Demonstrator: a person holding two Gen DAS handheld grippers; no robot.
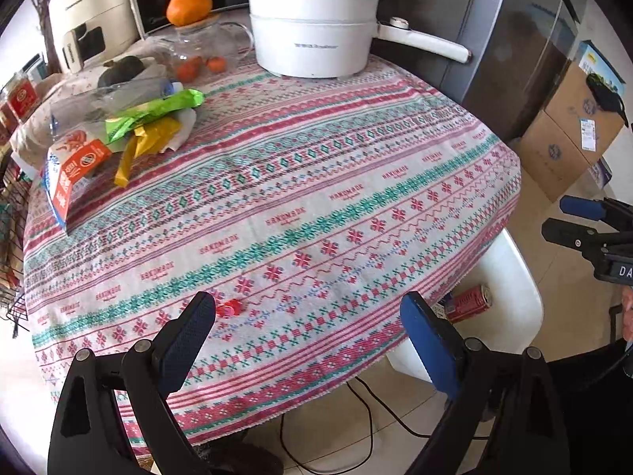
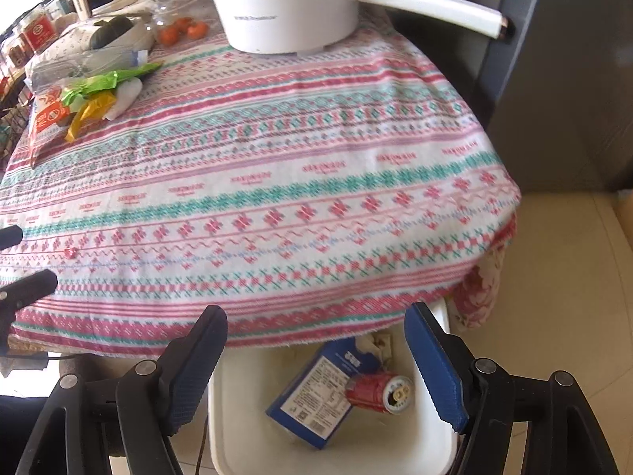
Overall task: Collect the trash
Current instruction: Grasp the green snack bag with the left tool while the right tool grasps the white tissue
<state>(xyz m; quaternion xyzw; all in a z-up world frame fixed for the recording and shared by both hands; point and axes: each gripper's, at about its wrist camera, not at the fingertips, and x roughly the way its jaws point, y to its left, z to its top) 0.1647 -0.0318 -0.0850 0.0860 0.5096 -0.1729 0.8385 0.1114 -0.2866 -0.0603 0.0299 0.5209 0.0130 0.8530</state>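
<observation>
Right claw (image 2: 314,350) spread wide, empty, above white bin (image 2: 237,403) holding red can (image 2: 376,392) and blue box (image 2: 320,396); tablecloth (image 2: 277,182) edge ahead; left claw (image 1: 308,328) likewise released.

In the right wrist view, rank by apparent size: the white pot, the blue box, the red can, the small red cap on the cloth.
Largest to smallest as they look:
1. white pot, though cropped at the top
2. blue box
3. red can
4. red cap
The box and can sit nearer the camera, which inflates them.

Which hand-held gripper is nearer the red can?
Right. The right hand-held gripper hovers open just above the red can in the white bin; the left hand-held gripper is open over the tablecloth's near edge.
</observation>
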